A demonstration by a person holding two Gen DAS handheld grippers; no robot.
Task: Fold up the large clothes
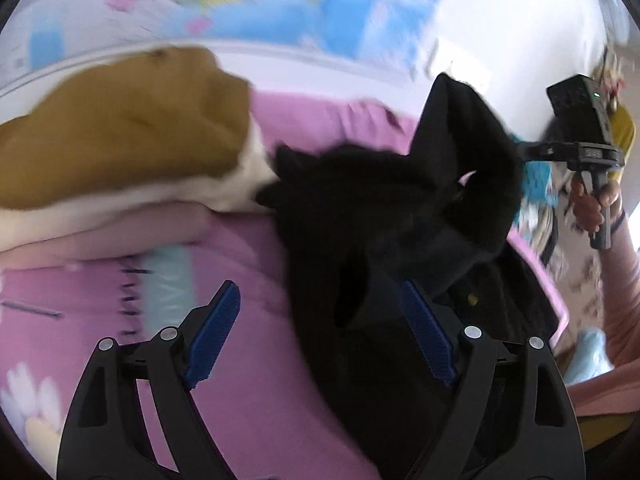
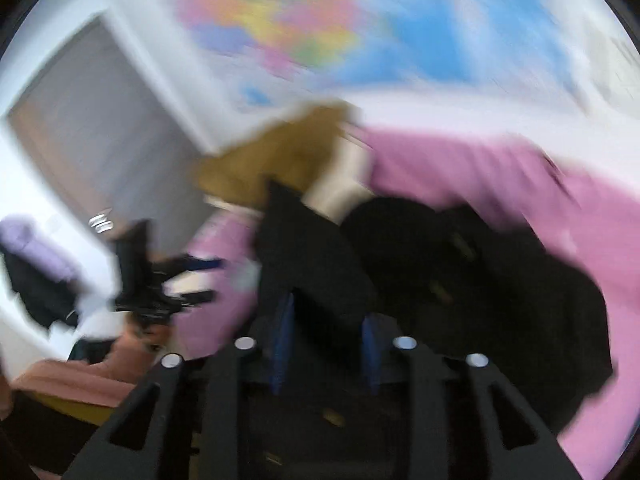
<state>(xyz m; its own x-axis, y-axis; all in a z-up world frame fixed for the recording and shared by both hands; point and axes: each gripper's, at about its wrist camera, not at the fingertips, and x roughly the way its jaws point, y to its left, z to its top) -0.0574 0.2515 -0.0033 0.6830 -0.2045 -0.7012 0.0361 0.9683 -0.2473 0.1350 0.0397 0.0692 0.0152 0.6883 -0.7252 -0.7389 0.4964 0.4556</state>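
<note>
Holding a raised fold of the black garment (image 2: 460, 280), the right gripper (image 2: 326, 344) has its jaws closed on the cloth. Left gripper (image 1: 320, 332) spread wide, nothing between its pads; the garment's near edge lies just ahead and to its right, so the left is placed to catch it. Garment sprawls crumpled on the pink bedspread (image 1: 248, 400), beside a stack of folded clothes (image 1: 120, 152), long axis unclear. Thick, dark, soft; 1 corner (image 1: 460, 120) lifted. Both views motion-blurred.
</note>
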